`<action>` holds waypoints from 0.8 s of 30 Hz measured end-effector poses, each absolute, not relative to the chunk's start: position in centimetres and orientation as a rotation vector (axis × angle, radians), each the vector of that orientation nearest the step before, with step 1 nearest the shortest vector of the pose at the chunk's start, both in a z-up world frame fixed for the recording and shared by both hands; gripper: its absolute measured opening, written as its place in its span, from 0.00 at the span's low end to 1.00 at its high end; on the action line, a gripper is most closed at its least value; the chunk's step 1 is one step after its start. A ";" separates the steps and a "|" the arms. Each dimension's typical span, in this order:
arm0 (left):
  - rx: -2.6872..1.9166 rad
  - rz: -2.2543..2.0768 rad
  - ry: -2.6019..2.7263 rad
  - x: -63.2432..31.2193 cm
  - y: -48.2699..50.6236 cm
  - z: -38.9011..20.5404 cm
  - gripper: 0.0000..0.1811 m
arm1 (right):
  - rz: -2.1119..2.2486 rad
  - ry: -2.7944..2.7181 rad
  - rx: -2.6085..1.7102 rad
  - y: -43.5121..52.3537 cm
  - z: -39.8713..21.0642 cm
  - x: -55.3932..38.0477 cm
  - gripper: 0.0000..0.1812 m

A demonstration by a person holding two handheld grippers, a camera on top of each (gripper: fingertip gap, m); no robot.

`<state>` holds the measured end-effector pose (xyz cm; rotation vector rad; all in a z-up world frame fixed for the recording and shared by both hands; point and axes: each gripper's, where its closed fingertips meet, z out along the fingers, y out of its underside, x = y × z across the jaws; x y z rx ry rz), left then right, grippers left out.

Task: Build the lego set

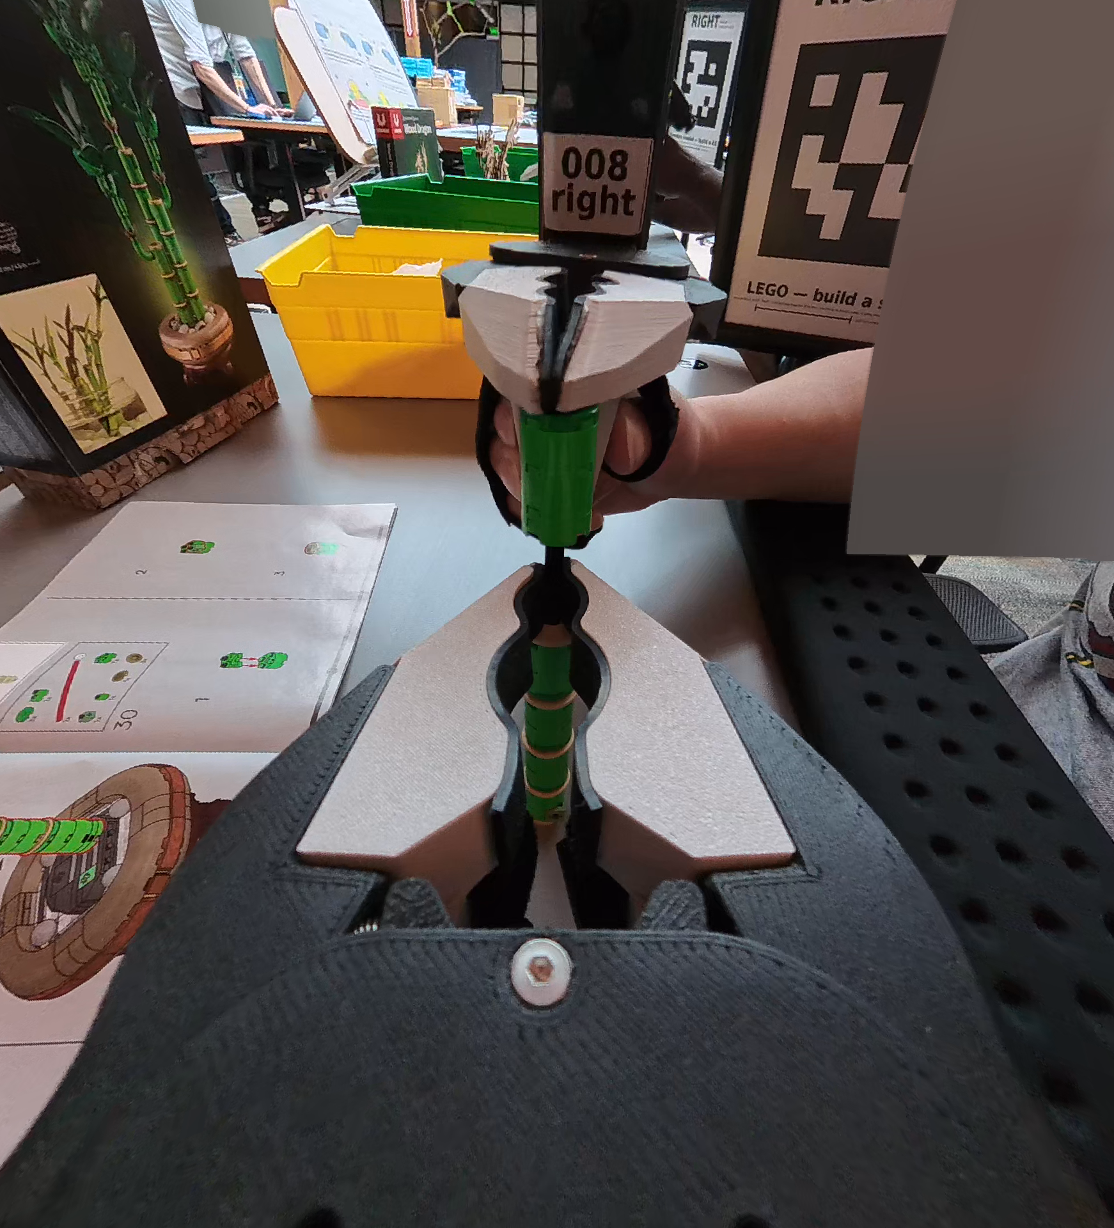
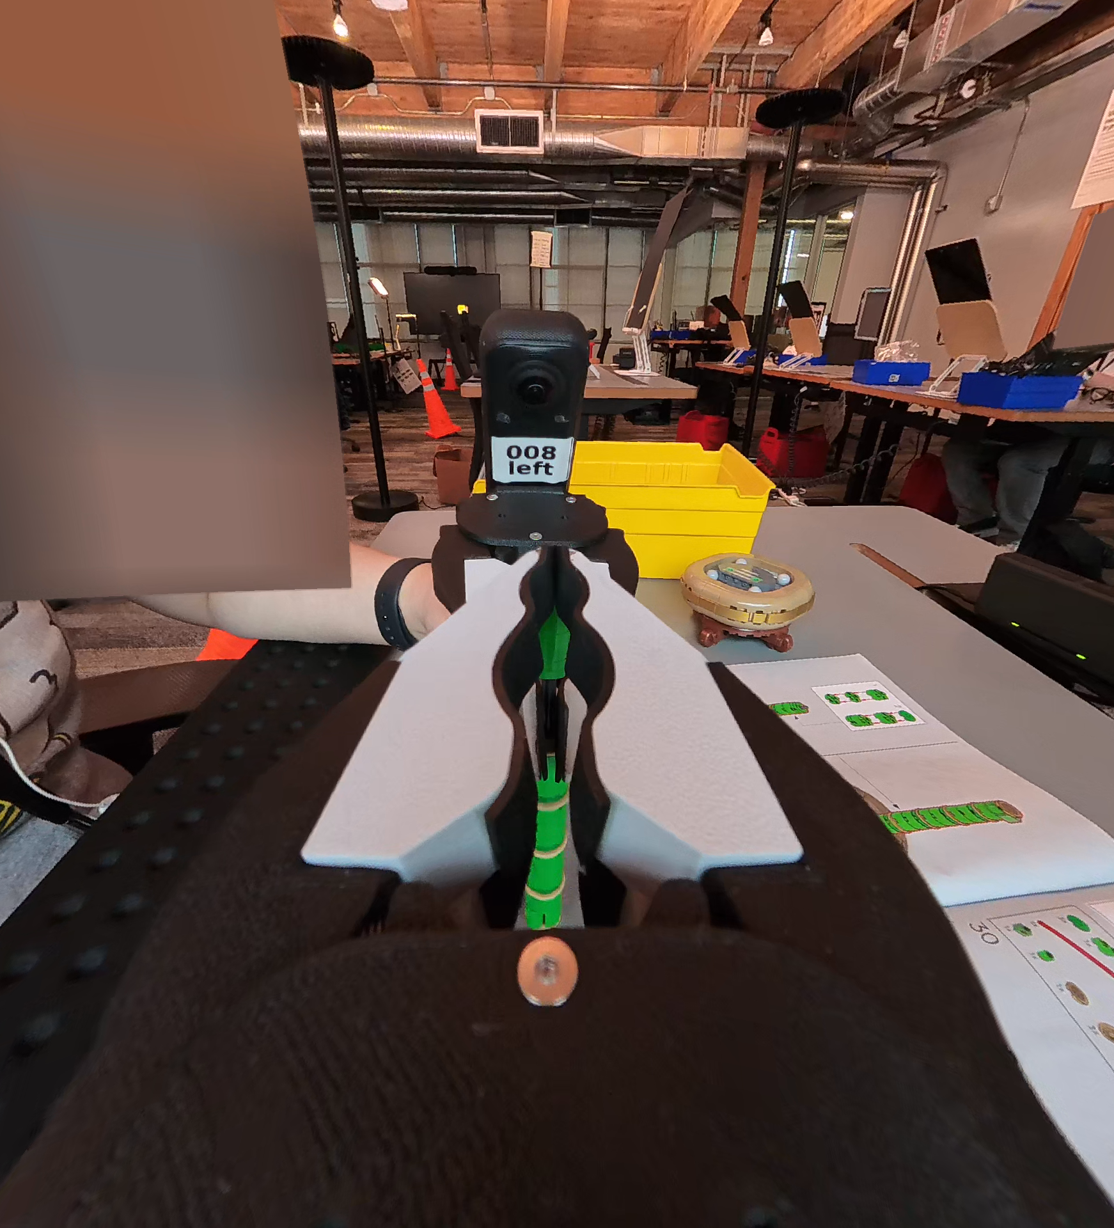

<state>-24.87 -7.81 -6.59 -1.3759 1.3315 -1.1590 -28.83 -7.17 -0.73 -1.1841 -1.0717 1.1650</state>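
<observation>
My left gripper [image 1: 551, 575] is shut on a green bamboo stalk with tan rings [image 1: 548, 737]. A black axle [image 1: 553, 555] sticks out past its tips. My right gripper [image 1: 557, 399] faces it tip to tip and is shut on a green stalk section [image 1: 557, 472], which sits at the far end of that axle. In the right wrist view my right gripper [image 2: 551, 565] holds a ringed green stalk [image 2: 546, 857], with more green [image 2: 551, 641] showing through the finger gap. The left gripper's camera housing [image 2: 531, 399] is just beyond. The tan pot base [image 2: 747, 595] stands on the table.
The open instruction booklet [image 1: 175, 631] lies on the table to the left, and also shows in the right wrist view [image 2: 979, 830]. The set box [image 1: 96, 266], a yellow bin [image 1: 368, 319], a green bin [image 1: 448, 199] and a marker board [image 1: 827, 166] stand behind. A perforated black chair [image 1: 940, 731] is beside the table. The gap from one gripper's tips to the other's is roughly 6 cm. Both grippers' tips are roughly 30 cm from the tan pot base [image 2: 747, 595].
</observation>
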 end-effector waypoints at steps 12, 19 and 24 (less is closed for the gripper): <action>-1.365 -1.180 1.318 -25.0 -7.8 -6.6 0.01 | 1.163 -0.977 -1.145 -6.5 0.9 -28.2 0.00; -1.354 -1.184 1.309 -25.2 -7.7 -6.5 0.01 | 1.178 -1.014 -1.146 -6.5 0.0 -27.5 0.09; -1.348 -1.191 1.303 -25.2 -7.7 -6.5 0.01 | 1.231 -1.009 -1.189 -6.3 -0.8 -27.7 0.13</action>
